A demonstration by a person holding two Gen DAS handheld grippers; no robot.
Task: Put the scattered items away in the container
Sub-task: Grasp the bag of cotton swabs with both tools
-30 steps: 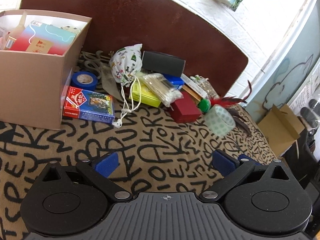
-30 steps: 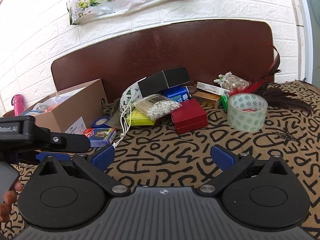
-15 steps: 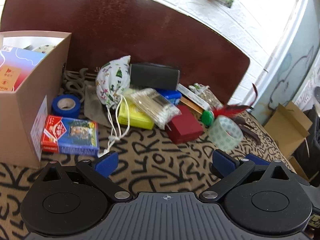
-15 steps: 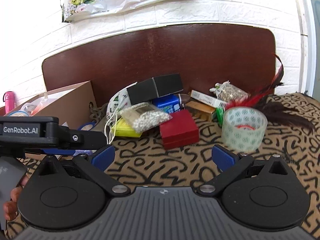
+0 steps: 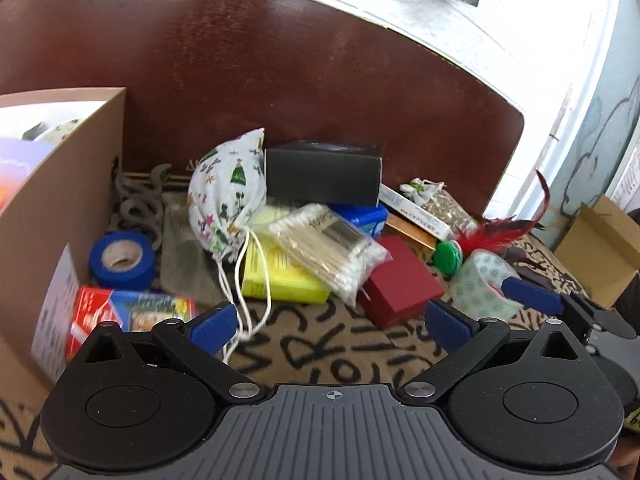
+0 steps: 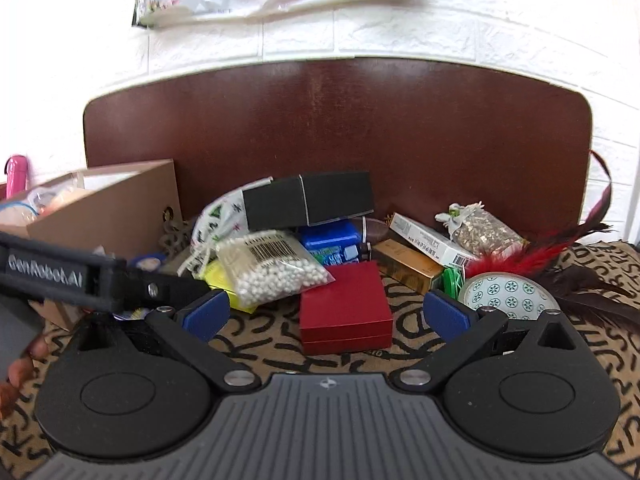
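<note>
Both tools stand released: our left gripper and our right gripper show blue pads set wide apart with nothing between them, each hovering low over the black-lettered tan cloth.

Ahead of the right gripper lies the red hinged box, closest of the heap. Resting against it is the clear bag of cotton swabs, which lies atop the flat yellow-green box. Behind these sit the white printed drawstring pouch and the long black carton. To the right we note the patterned clear tape roll beside red feathers.

The open brown cardboard box, our container, stands at the far left. It already holds a few items, partly hidden. Just beside its wall remain the blue tape roll and the red-and-blue card pack.

We judge the task early: most clutter is still outside the container.
</note>
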